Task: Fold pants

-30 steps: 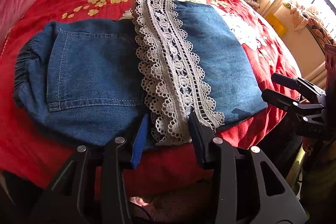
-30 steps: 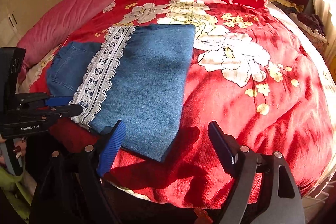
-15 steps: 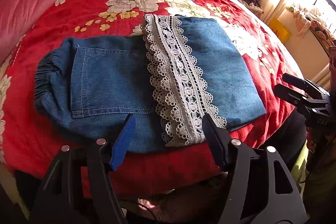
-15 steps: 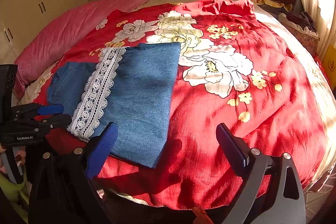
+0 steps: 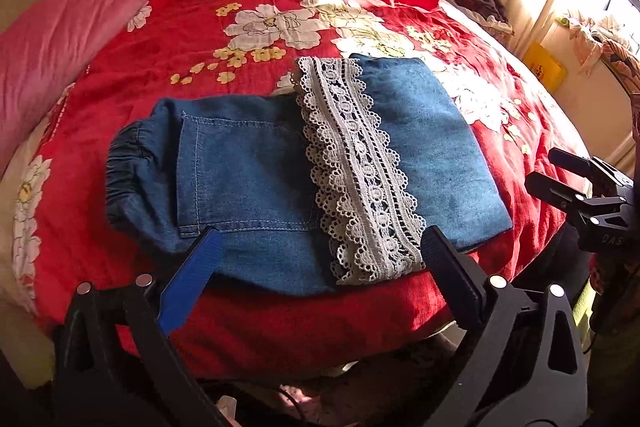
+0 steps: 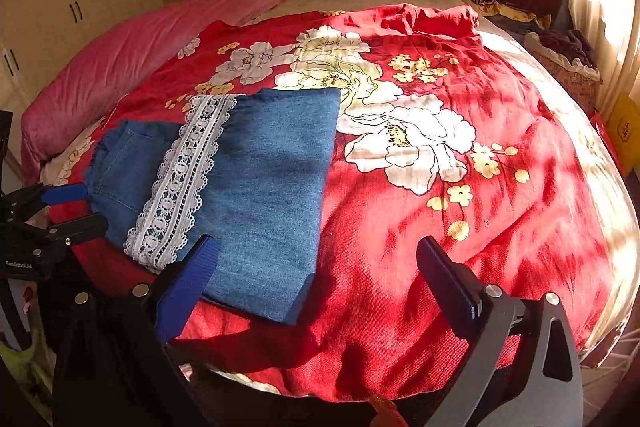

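One pair of blue denim pants (image 5: 256,179) with white lace trim (image 5: 356,179) was recorded folded on a red floral bedspread (image 6: 460,211). Left gripper (image 5: 320,259) and right gripper (image 6: 316,267) were held spread, empty. Risk judged: the lace could be snagged by a careless regrasp.

Pants' (image 5: 248,183) underside against bedspread (image 5: 224,7)

On my left tongs (image 6: 76,207), seen from the right camera, I read "GenRobot.AI" in small white letters. My right tongs (image 5: 560,175), seen from the left camera, show "DAS".
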Motion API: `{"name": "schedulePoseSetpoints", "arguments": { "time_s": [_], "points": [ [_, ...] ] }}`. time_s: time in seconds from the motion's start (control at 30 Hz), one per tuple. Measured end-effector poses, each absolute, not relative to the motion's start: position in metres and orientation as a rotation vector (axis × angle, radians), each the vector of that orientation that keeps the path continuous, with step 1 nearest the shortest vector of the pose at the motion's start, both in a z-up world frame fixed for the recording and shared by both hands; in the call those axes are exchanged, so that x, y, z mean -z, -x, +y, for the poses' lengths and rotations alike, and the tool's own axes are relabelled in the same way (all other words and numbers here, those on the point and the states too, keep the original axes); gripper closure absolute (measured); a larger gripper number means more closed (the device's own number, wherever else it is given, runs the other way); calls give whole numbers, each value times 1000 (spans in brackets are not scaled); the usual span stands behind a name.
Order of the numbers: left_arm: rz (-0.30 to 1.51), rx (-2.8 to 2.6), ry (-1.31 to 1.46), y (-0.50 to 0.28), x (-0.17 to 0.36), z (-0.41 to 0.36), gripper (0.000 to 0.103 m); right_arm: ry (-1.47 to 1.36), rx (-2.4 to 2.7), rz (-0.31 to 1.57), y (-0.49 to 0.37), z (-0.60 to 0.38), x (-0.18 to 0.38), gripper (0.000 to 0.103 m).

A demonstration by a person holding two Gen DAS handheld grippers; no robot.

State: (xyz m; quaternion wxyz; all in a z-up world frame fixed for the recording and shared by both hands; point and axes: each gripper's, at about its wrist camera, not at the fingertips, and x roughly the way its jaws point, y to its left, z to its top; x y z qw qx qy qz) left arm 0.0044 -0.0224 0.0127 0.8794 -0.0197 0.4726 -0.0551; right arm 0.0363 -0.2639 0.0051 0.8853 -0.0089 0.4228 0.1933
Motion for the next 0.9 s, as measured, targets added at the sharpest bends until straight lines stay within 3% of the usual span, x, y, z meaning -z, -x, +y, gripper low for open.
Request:
{"name": "schedulePoseSetpoints", "arguments": {
  "time_s": [0.9],
  "points": [
    [888, 7, 209, 17, -34, 60, 10, 65, -472, 804, -48, -209, -64, 4]
  ]
}}
